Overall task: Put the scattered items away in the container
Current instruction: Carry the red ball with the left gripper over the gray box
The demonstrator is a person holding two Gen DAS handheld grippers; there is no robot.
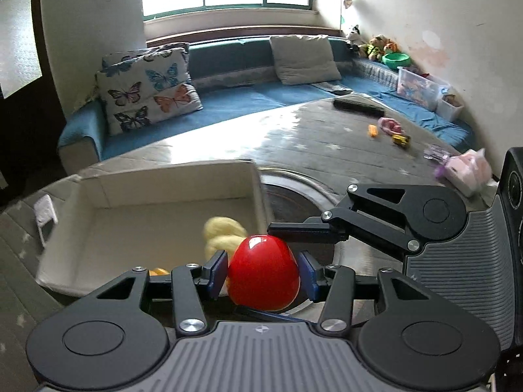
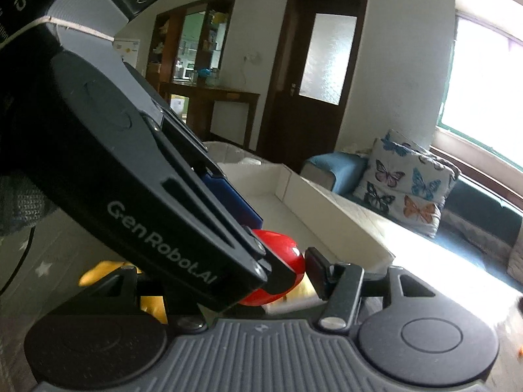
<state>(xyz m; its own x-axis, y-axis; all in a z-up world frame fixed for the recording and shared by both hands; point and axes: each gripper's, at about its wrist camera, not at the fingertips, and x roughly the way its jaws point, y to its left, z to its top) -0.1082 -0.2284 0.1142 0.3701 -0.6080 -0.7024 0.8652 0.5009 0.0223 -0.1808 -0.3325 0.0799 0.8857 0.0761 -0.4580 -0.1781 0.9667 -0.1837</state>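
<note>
**Drop Hazard at Container Rim**

Grey star-print mat [image 1: 327, 150] carries the white open fabric container [image 1: 98, 192]. Left hand-held gripper [image 1: 263, 274] clenches the glossy red plastic egg [image 1: 263, 272] over its near corner. Right hand-held gripper [image 1: 305, 228]: state indeterminable. Smooth curvature risks slippage; early release drops it outside.

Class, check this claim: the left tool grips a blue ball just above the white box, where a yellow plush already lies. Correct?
Not quite. The ball is red, not blue, as the left wrist view shows. The left tool does grip it above the white box, with the yellow plush inside.
</note>
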